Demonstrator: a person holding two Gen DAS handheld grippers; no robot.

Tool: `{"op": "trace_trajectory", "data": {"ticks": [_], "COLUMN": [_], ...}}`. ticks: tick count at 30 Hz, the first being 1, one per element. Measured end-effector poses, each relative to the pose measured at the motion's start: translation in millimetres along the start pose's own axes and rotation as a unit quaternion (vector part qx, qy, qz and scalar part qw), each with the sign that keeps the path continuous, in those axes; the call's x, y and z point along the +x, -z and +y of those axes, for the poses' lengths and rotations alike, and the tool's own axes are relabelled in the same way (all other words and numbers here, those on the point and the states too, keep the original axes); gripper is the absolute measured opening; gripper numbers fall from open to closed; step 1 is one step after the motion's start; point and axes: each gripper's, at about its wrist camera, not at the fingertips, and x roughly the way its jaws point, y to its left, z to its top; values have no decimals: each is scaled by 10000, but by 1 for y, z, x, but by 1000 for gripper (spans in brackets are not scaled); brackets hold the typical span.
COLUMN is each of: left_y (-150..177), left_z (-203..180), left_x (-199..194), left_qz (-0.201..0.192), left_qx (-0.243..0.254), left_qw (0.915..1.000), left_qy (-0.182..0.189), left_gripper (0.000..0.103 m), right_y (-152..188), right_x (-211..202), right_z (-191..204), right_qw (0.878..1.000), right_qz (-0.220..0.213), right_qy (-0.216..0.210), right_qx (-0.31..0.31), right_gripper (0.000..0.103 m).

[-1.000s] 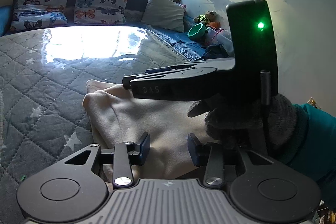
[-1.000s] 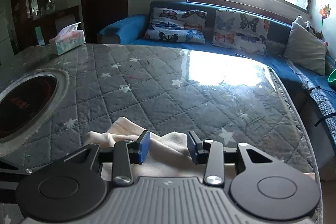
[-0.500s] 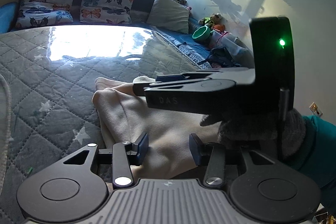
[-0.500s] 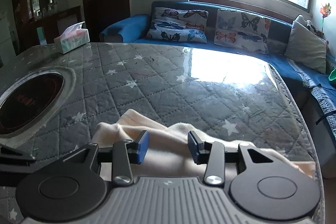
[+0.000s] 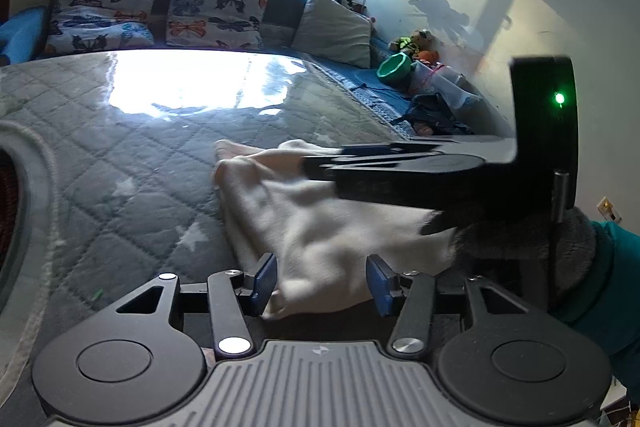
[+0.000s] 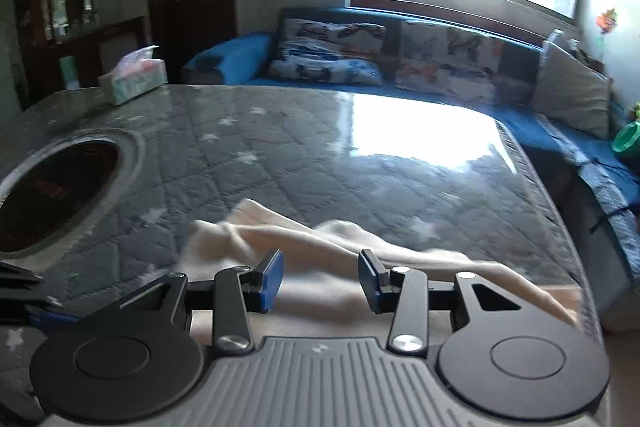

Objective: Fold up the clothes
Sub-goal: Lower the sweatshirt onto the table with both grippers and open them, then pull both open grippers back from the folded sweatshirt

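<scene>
— How will that cream garment [image 5: 320, 223] handle?

— Soft, light, floppy, I judge; it lies rumpled on the quilted counter [image 5: 132, 163], near its edge. I'd pinch a hem or corner.

— Your claws?

— My left claw [image 5: 322, 281] and right claw [image 6: 320, 281] are both spread, holding nothing. Since a second ago I've drawn back; more cloth shows ahead.

no readable text, labels, brands or numbers on anything in either view
</scene>
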Motion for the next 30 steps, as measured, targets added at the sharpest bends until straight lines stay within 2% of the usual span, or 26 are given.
{"op": "trace_trajectory", "data": {"ticks": [5, 13, 18, 25, 30], "left_y": [4, 10, 10, 11, 13], "left_z": [8, 17, 17, 17, 16], "left_x": [-11, -25, -28, -32, -35], "left_qz": [-36, -77, -67, -104, -112], "left_qx": [-102, -235, -261, -309, -326], "left_qw": [9999, 9993, 9991, 9988, 9987], "left_qy": [-109, -268, -333, -367, -385], "left_gripper": [53, 56, 58, 63, 68], "right_y": [8, 16, 21, 36, 46], "right_x": [1, -16, -22, -47, -57], "right_z": [-2, 30, 28, 34, 52], "right_qw": [9998, 9993, 9998, 9996, 9980], "right_qz": [71, -95, -106, -213, -219], "right_qy": [170, -280, -175, -158, -154], "right_qx": [20, -210, 44, -126, -575], "right_gripper": [42, 46, 46, 46, 47]}}
